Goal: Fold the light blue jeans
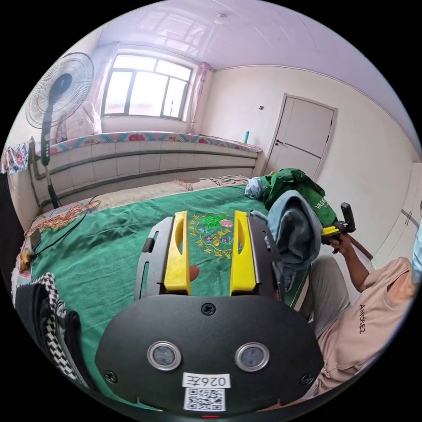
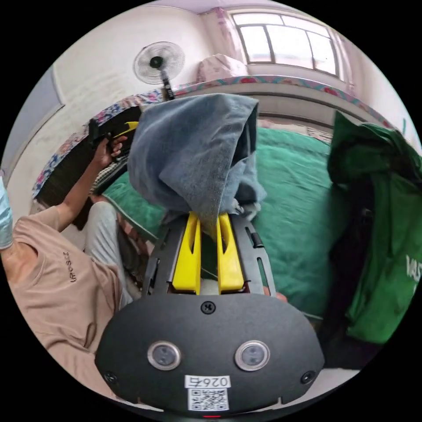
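Left gripper (image 1: 210,220) hovering over the green bed cover (image 1: 110,246), yellow jaws spread wide apart with nothing between them, just the embroidered emblem (image 1: 214,228) on the cover showing through the gap. Right gripper (image 2: 209,220) pinched tight on a fold of the light blue jeans (image 2: 193,149), both yellow jaws pressing on the denim. Jeans bunched up and hanging in the air off that gripper, lifted clear above the cover near the bed's side edge, right by the person in the peach shirt (image 1: 369,316). Heap of green clothing (image 1: 294,184) piled just behind the jeans in the left gripper view. Checkered black-and-white fabric (image 1: 52,316) at the opposite edge. Standing fan (image 1: 59,88) over by the window (image 1: 145,88).
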Motion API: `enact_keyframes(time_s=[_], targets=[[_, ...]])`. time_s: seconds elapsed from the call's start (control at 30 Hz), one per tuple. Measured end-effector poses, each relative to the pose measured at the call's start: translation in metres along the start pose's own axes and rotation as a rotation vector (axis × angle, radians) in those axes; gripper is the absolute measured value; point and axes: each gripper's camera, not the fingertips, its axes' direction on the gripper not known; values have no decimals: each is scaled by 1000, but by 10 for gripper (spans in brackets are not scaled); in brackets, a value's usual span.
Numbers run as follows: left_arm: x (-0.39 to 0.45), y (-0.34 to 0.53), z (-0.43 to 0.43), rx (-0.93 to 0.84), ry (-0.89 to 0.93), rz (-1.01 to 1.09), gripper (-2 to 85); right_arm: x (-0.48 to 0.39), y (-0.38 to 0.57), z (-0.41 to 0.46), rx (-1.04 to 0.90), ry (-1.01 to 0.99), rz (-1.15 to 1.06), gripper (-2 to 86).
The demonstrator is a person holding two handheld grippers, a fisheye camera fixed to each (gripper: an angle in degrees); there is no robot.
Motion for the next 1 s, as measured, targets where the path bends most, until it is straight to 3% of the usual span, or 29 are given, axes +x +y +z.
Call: enact_keyframes(time_s=[0.1, 0.2, 0.43, 0.53, 0.6, 0.67, 0.87, 0.93, 1.0], targets=[[12, -35, 80, -77, 63, 35, 201, 13, 23, -48, 138, 155, 125, 42], [30, -59, 167, -192, 166, 80, 238, 4, 23, -86, 278, 121, 119, 76], [67, -84, 280, -250, 306, 113, 284, -53, -58, -42, 224, 75, -89, 210], [86, -90, 325, -327, 347, 131, 285, -58, -104, 24, 79, 34, -154, 231], [101, -89, 364, -485, 507, 134, 153, -55, -125, 97, -264, -21, -234, 89], [101, -94, 369, -523, 522, 109, 104, -46, -124, 112, -352, -7, -204, 11], [118, -121, 294, -343, 600, 140, 75, -19, -84, 2, -15, 17, -65, -11], [126, -146, 252, -286, 523, 162, 70, -23, -90, -17, 60, 11, -58, -12], [140, -190, 181, -220, 326, 197, 66, -40, -119, -34, 182, 7, -68, -12]])
